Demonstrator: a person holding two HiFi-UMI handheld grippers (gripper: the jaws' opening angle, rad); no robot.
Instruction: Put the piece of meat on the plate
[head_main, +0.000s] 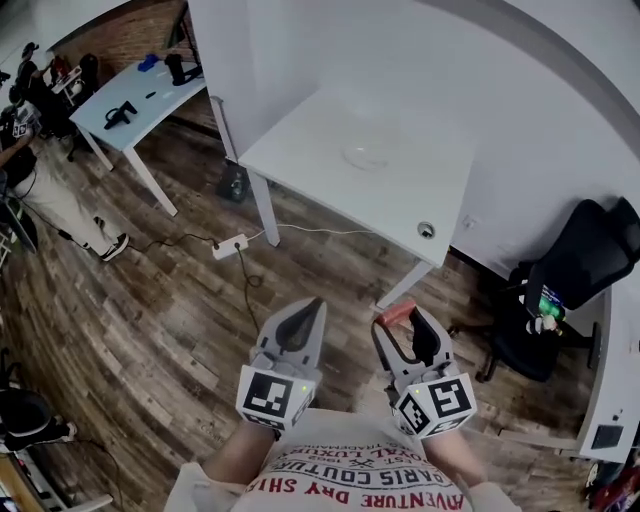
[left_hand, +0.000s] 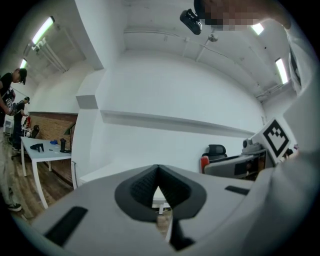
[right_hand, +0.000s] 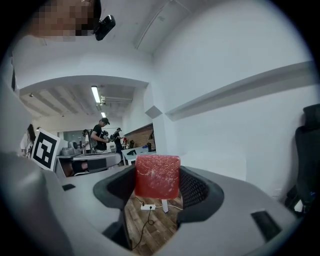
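On the far left, one small white table (head_main: 125, 115) stands on the brown wooden floor (head_main: 150, 300). A few small black things lie on it. One person in light trousers (head_main: 50, 200) stands beside it. One white power strip (head_main: 229, 246) lies on the floor, with a thin cable running from it.

There are two grippers, both held low, close to the person's shirt and well apart from the tables. The grey left gripper (head_main: 310, 308) has its two fingers pressed together at the tips. Its own view shows nothing between them (left_hand: 158, 170).

Past the grippers stands one bigger white table (head_main: 300, 150). One clear round plate (head_main: 368, 153) sits on it, and nothing lies on the plate. That makes two white tables in all.

The grey right gripper (head_main: 405, 322) pinches the one red, square piece of meat (head_main: 394, 313) between its two fingers. In its own view the meat (right_hand: 157, 176) stands upright between the dark pads at the fingertips of the right gripper (right_hand: 158, 182). The meat is up in the air over the floor, not on the plate.

Each gripper has one cube with black and white squares (head_main: 275, 395), so there are two cubes.

On the far right is one black office chair (head_main: 580, 260).
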